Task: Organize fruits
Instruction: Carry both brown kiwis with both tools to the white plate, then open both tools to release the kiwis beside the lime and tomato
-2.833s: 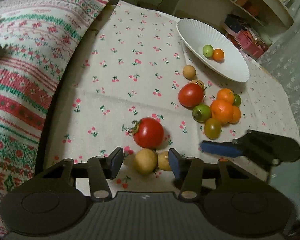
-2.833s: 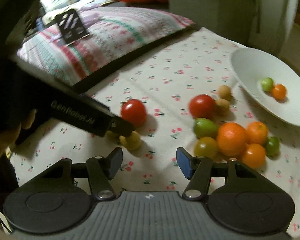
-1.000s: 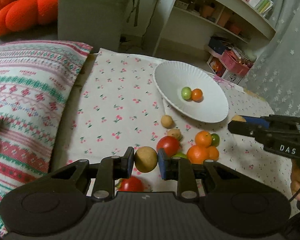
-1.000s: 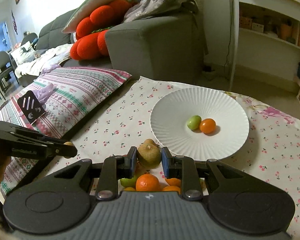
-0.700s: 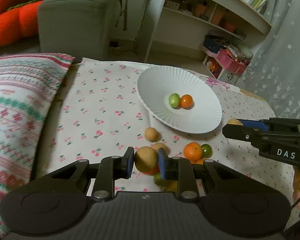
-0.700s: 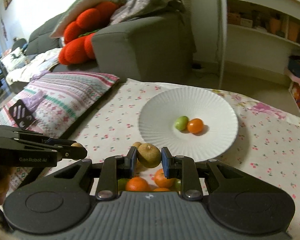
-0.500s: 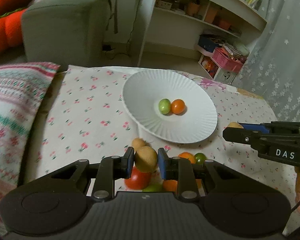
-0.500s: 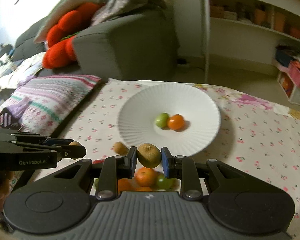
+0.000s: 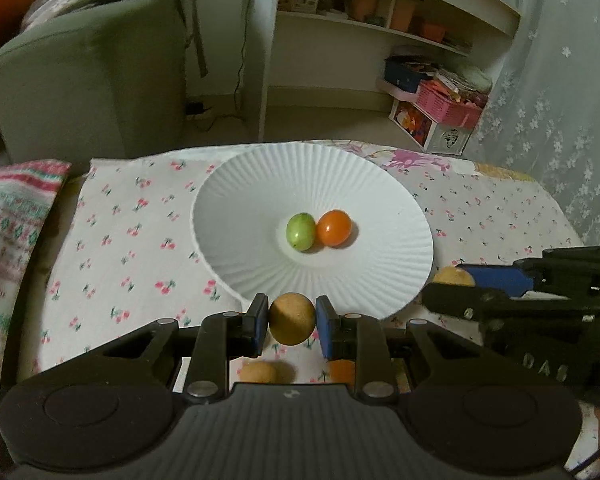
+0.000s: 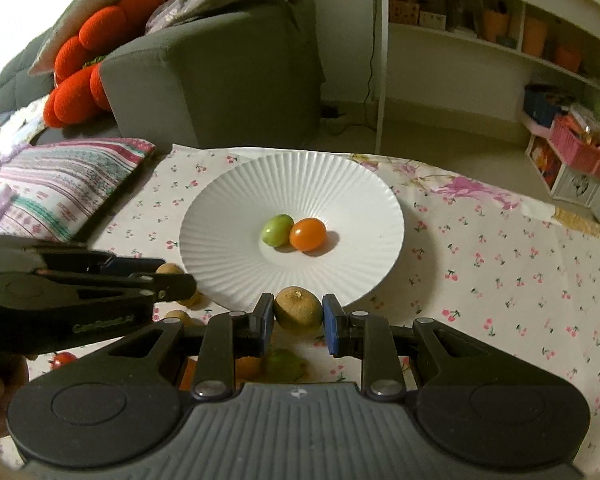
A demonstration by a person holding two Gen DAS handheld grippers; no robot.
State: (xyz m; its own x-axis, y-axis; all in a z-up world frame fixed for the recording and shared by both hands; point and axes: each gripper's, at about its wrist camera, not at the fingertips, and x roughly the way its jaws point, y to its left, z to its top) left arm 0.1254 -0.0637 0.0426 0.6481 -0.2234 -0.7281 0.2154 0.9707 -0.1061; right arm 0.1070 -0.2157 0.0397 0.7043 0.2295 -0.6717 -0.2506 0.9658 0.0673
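A white ribbed plate [image 9: 260, 184] [image 10: 228, 208] lies on the cherry-print cloth and holds a green tomato [image 9: 300, 230] [image 10: 276, 230] and an orange tomato [image 9: 333, 227] [image 10: 307, 234]. My left gripper [image 9: 291, 325] is shut on a round tan fruit [image 9: 292, 318], held just short of the plate's near rim. My right gripper [image 10: 298, 314] is shut on a brownish-green round fruit [image 10: 298, 307], also at the near rim. Each gripper shows in the other's view, the right gripper [image 9: 452, 280] at the right and the left gripper [image 10: 172, 276] at the left.
Loose fruits lie on the cloth under the grippers: a tan one [image 9: 258, 372], an orange one [image 9: 342, 370], a green one [image 10: 284, 364], a red tomato [image 10: 62, 359]. A striped pillow [image 10: 60, 188] lies left, a grey sofa [image 10: 220, 76] and white shelves [image 10: 500, 52] stand behind.
Both grippers have carried their fruits forward to the plate, which now looms larger and centred. The loose fruit pile has slipped below the fingers.
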